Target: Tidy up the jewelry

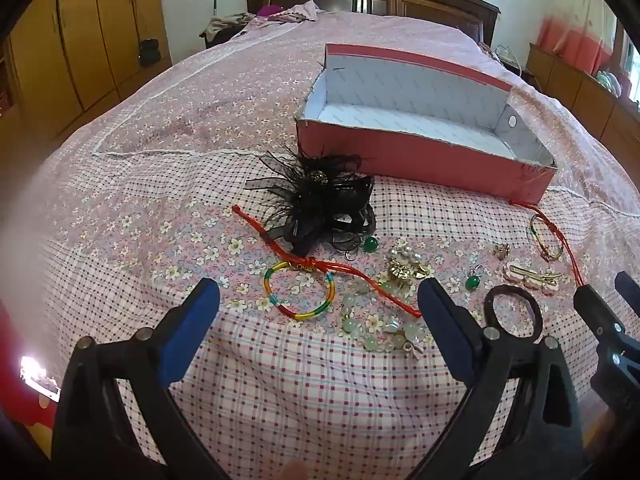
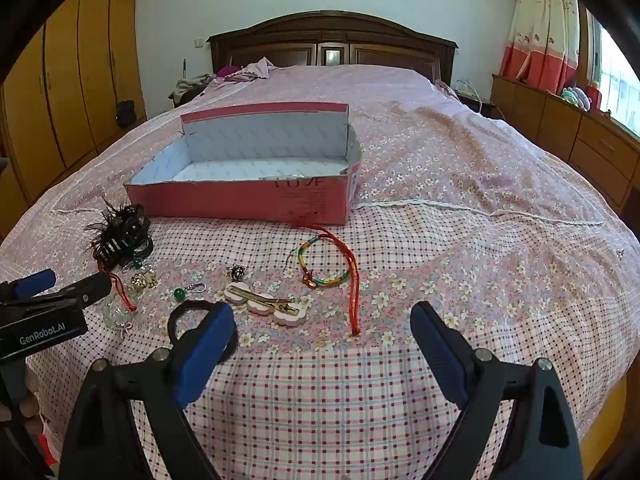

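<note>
Jewelry lies scattered on the bedspread in front of an empty pink box (image 1: 420, 156) (image 2: 240, 200). A rainbow cord bracelet (image 1: 298, 294) with red strings, pale green beads (image 1: 372, 332) and a gold brooch (image 1: 402, 270) lie just beyond my left gripper (image 1: 320, 316), which is open and holds nothing. A black feather hair clip (image 1: 320, 200) (image 2: 120, 236) rests near the box. A second rainbow bracelet (image 2: 324, 264) (image 1: 546, 240), a pink flower hair clip (image 2: 266, 304) and a dark hair tie (image 2: 192, 320) (image 1: 512, 312) lie ahead of my right gripper (image 2: 322, 344), also open and holding nothing.
Both grippers hover over the checked and floral bedspread (image 2: 440, 240). A dark wooden headboard (image 2: 332, 44) stands at the far end, with clothes (image 2: 240, 72) heaped near it. Wooden wardrobes (image 1: 72, 52) line the left wall, a low cabinet (image 2: 560, 128) the right.
</note>
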Motion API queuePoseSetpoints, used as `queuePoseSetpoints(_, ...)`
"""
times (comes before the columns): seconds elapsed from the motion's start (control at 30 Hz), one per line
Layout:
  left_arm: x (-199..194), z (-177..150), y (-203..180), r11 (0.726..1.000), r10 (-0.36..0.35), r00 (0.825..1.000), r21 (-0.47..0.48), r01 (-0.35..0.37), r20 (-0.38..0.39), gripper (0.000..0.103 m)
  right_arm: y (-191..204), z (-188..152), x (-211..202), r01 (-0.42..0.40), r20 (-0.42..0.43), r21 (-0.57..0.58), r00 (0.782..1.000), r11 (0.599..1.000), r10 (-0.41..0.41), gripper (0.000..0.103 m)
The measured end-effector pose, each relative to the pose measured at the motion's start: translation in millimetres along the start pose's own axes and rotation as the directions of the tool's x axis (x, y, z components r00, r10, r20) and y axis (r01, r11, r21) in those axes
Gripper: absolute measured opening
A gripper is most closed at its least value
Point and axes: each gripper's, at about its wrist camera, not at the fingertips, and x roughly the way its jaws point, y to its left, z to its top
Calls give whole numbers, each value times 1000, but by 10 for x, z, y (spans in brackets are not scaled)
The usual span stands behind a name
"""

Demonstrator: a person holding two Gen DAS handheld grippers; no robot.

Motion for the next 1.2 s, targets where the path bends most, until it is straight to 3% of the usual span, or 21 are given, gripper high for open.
queuePoseSetpoints(1.2,-21,7,16,1000,4,1000,5,-4,2,93,3,-14,0,4,-5,-1,1000,1000,-4,92)
